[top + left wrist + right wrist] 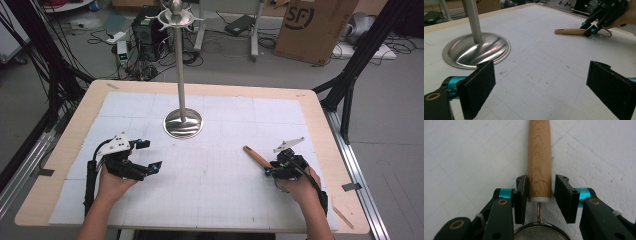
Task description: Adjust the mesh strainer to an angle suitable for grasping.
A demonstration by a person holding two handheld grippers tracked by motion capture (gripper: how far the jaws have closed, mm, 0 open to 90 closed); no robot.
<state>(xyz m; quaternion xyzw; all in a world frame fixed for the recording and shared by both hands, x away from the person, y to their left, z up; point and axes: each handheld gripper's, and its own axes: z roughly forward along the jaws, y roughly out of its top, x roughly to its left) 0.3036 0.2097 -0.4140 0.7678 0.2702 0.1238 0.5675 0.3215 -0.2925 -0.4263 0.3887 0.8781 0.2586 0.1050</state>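
A pale wooden bench (pixel 75 122) carries a white gridded mat (pixel 220 175), scuffed with small dark marks in the left gripper view. Toward the far middle stands a metal stand (pixel 182 75): a slim upright pole on a shiny domed base, with hooks at the top. Beyond the bench lie a grey floor with tangled cables, a cardboard box (pixel 312 27) and black frame legs.

The strainer (pixel 539 160) lies flat on the mat at the right, its wooden handle pointing toward the stand and its mesh bowl nearest the person. The right gripper (pixel 540 192) straddles the handle's end; its fingers (pixel 521 195) stand a little apart, the left pad at the wood, the right one showing a gap, so nothing is clamped. The left gripper (pixel 539 85) rests low over bare mat at the left, fingers wide apart and empty.
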